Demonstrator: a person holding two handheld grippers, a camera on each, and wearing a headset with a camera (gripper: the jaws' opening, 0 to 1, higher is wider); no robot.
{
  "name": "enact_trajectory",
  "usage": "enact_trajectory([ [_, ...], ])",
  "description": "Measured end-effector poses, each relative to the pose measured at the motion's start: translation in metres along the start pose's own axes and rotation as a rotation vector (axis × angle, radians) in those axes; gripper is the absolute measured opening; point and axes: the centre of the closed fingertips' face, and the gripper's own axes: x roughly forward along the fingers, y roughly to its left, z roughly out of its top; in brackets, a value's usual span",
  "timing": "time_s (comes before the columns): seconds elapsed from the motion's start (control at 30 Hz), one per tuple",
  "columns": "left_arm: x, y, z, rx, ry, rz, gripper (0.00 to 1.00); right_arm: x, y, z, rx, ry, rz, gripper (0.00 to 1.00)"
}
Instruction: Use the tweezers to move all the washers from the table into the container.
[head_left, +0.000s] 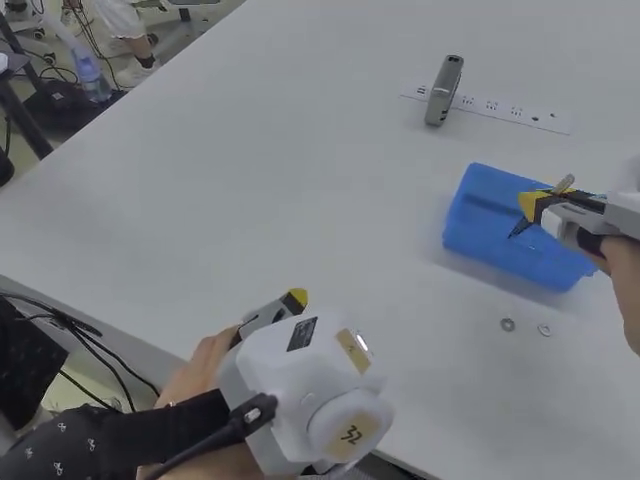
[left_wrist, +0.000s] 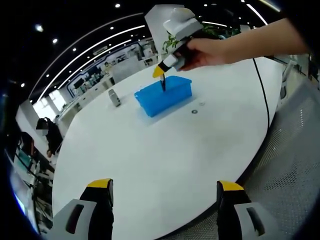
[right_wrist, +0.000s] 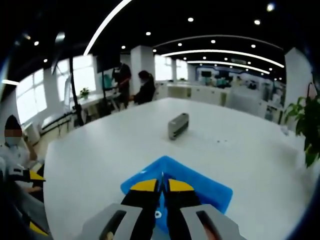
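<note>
My right gripper (head_left: 532, 205) clamps the tweezers (head_left: 519, 229), blue container (head_left: 478, 225) right beneath; left gripper (left_wrist: 164, 189) gapes wide, two washers (head_left: 508, 324) near my right.

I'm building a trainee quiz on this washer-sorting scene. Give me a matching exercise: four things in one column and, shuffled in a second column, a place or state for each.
1. blue plastic container
2. small metal washers
3. grey oblong device
4. left gripper

A. jaws wide apart
B. beside the white power strip
C. below the thin dark tweezers held in the right gripper
D. on the bare white table, near the container

Pairs: 1-C, 2-D, 3-B, 4-A
</note>
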Motion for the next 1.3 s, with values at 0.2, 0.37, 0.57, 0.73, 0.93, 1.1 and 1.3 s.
enact_trajectory([
  [0.2,0.000,0.000,0.001,-0.002,-0.005,0.002,0.87,-0.015,0.001,0.017,0.003,-0.028,-0.002,0.03],
  [0.37,-0.001,0.000,0.001,0.000,-0.005,0.005,0.87,-0.024,0.008,0.019,-0.034,-0.031,0.013,0.03],
  [0.57,0.000,-0.001,0.000,0.002,0.003,-0.001,0.87,-0.034,0.016,0.012,-0.068,-0.018,0.033,0.03],
  [0.73,0.000,-0.001,-0.001,0.005,0.005,-0.001,0.87,-0.041,0.018,0.001,-0.045,-0.002,0.045,0.03],
  [0.93,0.000,-0.002,0.000,0.006,0.005,-0.006,0.87,-0.045,0.025,-0.016,-0.032,0.020,0.056,0.03],
  [1.1,0.000,-0.003,0.001,-0.001,0.001,-0.014,0.87,-0.043,0.027,-0.026,-0.016,0.036,0.063,0.03],
  [1.3,0.000,-0.003,0.000,0.000,0.001,-0.015,0.87,-0.045,0.031,-0.040,-0.003,0.060,0.070,0.03],
])
